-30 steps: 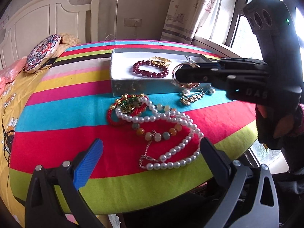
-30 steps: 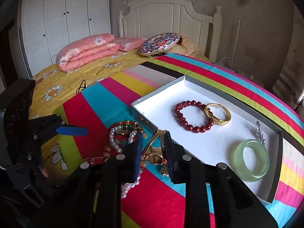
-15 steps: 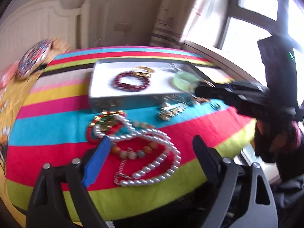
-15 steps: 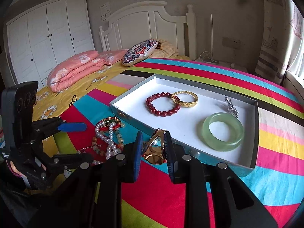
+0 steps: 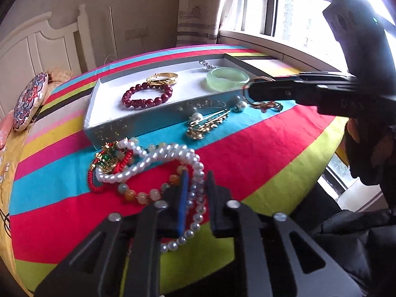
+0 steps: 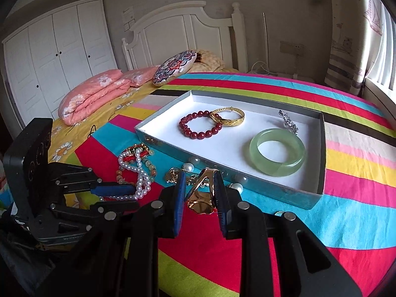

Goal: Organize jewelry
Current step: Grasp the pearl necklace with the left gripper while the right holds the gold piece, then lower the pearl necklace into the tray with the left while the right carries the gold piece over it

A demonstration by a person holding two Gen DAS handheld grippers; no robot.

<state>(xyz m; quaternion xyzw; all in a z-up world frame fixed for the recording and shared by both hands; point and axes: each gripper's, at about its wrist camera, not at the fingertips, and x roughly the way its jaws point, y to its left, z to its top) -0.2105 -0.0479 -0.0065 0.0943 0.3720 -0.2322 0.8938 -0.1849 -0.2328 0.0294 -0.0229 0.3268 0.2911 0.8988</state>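
Observation:
A shallow white box (image 6: 319, 153) (image 5: 94, 104) on the striped cloth holds a red bead bracelet (image 6: 200, 126), a gold bangle (image 6: 229, 118), a green jade bangle (image 6: 277, 152) and a silver brooch (image 6: 288, 122). My right gripper (image 6: 200, 180) is shut on a gold ring-like piece (image 6: 201, 199), held in front of the box's near wall; it also shows in the left wrist view (image 5: 250, 91). My left gripper (image 5: 196, 185) has closed on the pearl necklace (image 5: 158, 156), which lies beside a mixed-bead bracelet (image 5: 138, 193) and a red-gold ornament (image 5: 109, 160).
A gold pearl brooch (image 5: 208, 123) and loose pearl pieces (image 6: 189, 167) lie on the cloth next to the box. A round patterned cushion (image 6: 174, 66) and pink bedding (image 6: 94, 94) lie behind. The table edge is near the window (image 5: 309, 24).
My left gripper moved forward over the pearl necklace and closed from wide open onto it. My right gripper, still holding the gold piece, swung nearer the box's front wall.

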